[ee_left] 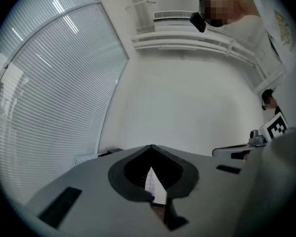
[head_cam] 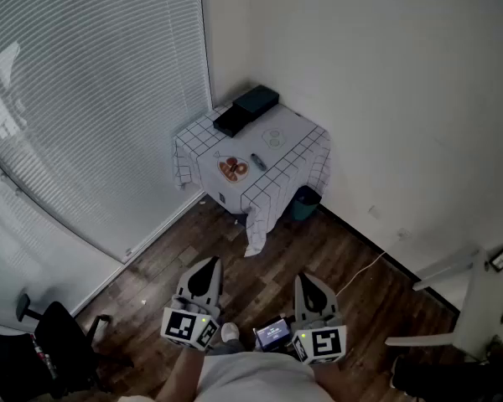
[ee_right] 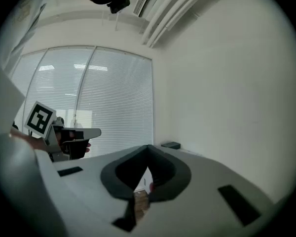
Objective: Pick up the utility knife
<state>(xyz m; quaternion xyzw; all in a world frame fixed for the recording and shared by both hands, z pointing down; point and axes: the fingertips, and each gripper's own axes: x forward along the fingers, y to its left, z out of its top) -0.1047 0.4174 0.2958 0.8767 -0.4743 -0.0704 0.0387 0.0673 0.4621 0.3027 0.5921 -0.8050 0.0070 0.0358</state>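
The utility knife (head_cam: 258, 162), which I take to be the small grey thing, lies on the table (head_cam: 306, 141) well away, beside a plate (head_cam: 220, 172). Left gripper (head_cam: 204, 268) and right gripper (head_cam: 311, 283) both have their fingers closed on nothing, so walk in first, then open one gripper over the handle.

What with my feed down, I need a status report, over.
Left gripper, right gripper shut, empty. Knife on far table, untouched. Nothing seen blocking.

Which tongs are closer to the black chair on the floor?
Left. The left tongs hang just to the right of the black chair. The right tongs are further right, past the left ones, so farther from it.
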